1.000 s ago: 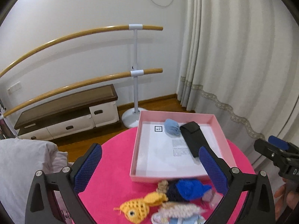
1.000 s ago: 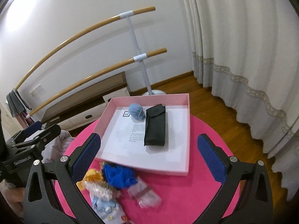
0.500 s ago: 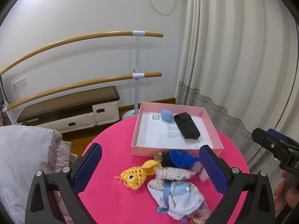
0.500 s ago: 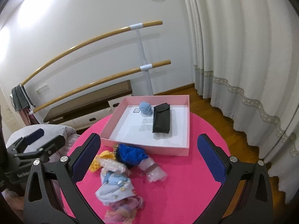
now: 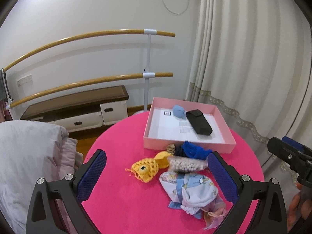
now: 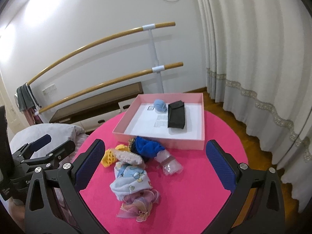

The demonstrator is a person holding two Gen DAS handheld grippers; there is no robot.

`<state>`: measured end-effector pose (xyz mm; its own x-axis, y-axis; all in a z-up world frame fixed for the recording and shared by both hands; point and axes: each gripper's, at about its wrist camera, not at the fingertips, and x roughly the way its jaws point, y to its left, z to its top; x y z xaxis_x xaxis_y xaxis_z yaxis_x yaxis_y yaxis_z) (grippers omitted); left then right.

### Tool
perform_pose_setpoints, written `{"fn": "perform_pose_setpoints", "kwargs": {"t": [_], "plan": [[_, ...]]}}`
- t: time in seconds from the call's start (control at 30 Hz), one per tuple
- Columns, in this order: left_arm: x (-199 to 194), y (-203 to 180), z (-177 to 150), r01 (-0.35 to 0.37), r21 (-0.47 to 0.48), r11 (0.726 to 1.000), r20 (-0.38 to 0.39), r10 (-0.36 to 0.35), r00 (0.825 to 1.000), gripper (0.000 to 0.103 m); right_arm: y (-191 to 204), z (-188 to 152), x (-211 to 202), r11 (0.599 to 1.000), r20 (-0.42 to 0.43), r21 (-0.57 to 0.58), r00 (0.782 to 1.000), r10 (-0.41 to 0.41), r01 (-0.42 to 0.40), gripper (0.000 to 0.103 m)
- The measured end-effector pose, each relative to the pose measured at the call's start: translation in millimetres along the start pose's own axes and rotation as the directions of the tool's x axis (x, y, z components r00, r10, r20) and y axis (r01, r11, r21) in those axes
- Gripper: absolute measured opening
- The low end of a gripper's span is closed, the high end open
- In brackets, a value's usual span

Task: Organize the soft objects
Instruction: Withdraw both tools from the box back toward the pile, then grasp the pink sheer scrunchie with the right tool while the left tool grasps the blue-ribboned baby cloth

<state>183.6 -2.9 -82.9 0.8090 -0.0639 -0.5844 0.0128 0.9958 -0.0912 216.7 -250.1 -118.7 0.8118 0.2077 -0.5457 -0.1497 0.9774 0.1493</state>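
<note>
A pink box point(image 5: 154, 142) point(image 6: 187, 144) sits at the far side of a round pink table point(image 5: 124, 204) point(image 6: 204, 191). Inside lie a light blue ball point(image 5: 179, 111) point(image 6: 160, 105) and a black case point(image 5: 198, 122) point(image 6: 176, 115). In front of the box is a pile: a yellow crochet fish point(image 5: 145, 168) point(image 6: 109, 156), a blue knit piece point(image 5: 195, 152) point(image 6: 148, 148), a bead pouch point(image 5: 187, 164) point(image 6: 127, 157), a printed baby cloth point(image 5: 193, 193) point(image 6: 132, 181) and a pinkish ribbon point(image 6: 140, 206). My left gripper point(image 5: 157, 177) and right gripper point(image 6: 155, 167) hover open above the pile, holding nothing.
A clear plastic bag point(image 6: 169, 164) lies right of the pile. Behind the table stand a ballet barre point(image 5: 149, 74), a low wooden cabinet point(image 5: 78, 109) and cream curtains point(image 5: 243, 58). A grey-white cushion point(image 5: 25, 156) lies at the left. A hand point(image 5: 298, 210) holds the other gripper.
Both grippers have pulled back and up from the box. The whole pile and more of the table now show. Both stay open.
</note>
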Motion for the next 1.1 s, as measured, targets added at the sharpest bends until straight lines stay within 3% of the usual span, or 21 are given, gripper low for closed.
{"fn": "perform_pose_setpoints", "kwargs": {"t": [0.5,0.8,1.1], "plan": [[22,6,-38,-0.017,-0.023,1.0,-0.129,0.014,0.992,0.103,0,-61,24,1.0,-0.156,-0.022,0.988,0.017,-0.021,0.103],[51,10,-67,-0.039,-0.027,0.999,-0.231,0.031,0.972,0.103,6,-97,52,0.996,-0.283,-0.037,0.956,0.073,-0.087,0.101],[80,5,-81,-0.033,-0.01,0.999,-0.279,0.029,0.96,0.103,2,-118,85,0.993,-0.358,-0.022,0.928,0.099,-0.114,0.068]]}}
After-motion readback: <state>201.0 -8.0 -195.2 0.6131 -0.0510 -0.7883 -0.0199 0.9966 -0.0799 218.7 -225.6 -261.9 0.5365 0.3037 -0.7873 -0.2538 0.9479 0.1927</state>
